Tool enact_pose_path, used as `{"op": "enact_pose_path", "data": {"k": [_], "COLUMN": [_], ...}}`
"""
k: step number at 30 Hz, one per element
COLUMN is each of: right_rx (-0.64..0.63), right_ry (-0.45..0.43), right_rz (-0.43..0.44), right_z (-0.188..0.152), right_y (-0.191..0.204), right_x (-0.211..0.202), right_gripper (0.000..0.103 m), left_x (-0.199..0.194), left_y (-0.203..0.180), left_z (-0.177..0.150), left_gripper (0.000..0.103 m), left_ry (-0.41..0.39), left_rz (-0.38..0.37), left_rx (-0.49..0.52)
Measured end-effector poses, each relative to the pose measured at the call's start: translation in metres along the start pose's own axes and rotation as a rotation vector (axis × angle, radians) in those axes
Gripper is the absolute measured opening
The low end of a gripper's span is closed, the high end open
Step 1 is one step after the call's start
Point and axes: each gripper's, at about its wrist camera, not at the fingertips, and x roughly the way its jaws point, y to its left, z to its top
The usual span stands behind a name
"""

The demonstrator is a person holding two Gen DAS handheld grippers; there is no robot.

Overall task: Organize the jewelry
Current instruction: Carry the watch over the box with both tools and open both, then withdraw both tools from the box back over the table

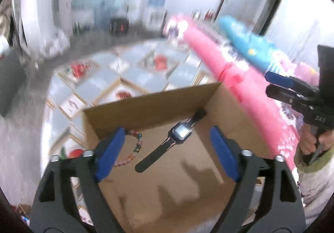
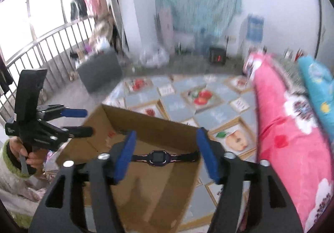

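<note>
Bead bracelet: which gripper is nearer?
Left. The left gripper is over the box, the bead bracelet beside its finger; the right gripper is off beyond the box's right wall.

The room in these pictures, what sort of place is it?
Probably a lived-in home room: clothes hang by a railed window, folded quilts lie beside a fruit-patterned mat, and a cardboard box sits on the mat.

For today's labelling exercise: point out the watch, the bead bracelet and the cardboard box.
watch (image 1: 181,131), left wrist view, on its square face.
bead bracelet (image 1: 136,147), left wrist view, on its coloured beads.
cardboard box (image 1: 150,105), left wrist view, on its far wall.
</note>
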Motion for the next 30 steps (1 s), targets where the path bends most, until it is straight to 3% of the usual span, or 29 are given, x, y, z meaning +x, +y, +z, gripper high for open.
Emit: {"op": "enact_pose_path", "data": {"k": [1,4,6,10,14,16,18,22,24,26,30], "right_rx": [-0.015,-0.042,-0.032,0.032,0.129,0.160,0.166,0.182,0.174,0.151,0.127], "right_ry": [-0.052,-0.147,-0.155,-0.047,0.146,0.229,0.280,0.320,0.352,0.396,0.390], "right_rz": [-0.022,-0.066,-0.083,-0.125,-0.177,-0.220,-0.294,-0.343,-0.355,-0.358,-0.353], "right_z": [-0.009,-0.039,-0.062,-0.120,-0.171,-0.192,-0.202,-0.210,-0.215,-0.219,-0.222], "right_y": [0.006,0.022,0.030,0.043,0.047,0.047,0.045,0.038,0.037,0.037,0.038], "right_x": [-0.023,-0.069,-0.086,-0.081,-0.039,-0.015,0.001,0.021,0.031,0.042,0.043], "right_gripper": [0.080,0.091,0.094,0.095,0.095,0.095,0.095,0.095,0.095,0.095,0.096], "left_x": [-0.013,-0.053,-0.069,-0.065,-0.010,0.017,0.031,0.052,0.058,0.058,0.058], "left_y": [-0.003,-0.011,-0.013,-0.019,-0.029,-0.030,-0.031,-0.036,-0.041,-0.040,-0.041], "left_z": [-0.006,-0.039,-0.067,-0.119,-0.168,-0.182,-0.187,-0.194,-0.196,-0.196,-0.198], "left_gripper": [0.085,0.091,0.091,0.092,0.092,0.092,0.092,0.093,0.096,0.096,0.096], "left_ry": [-0.030,-0.091,-0.088,0.004,0.216,0.262,0.273,0.309,0.308,0.294,0.268], "left_rz": [-0.005,-0.030,-0.034,-0.021,0.071,0.117,0.142,0.190,0.238,0.232,0.233], "left_rx": [0.011,0.029,0.024,-0.001,-0.009,-0.011,-0.022,0.006,0.057,0.055,0.068]}}
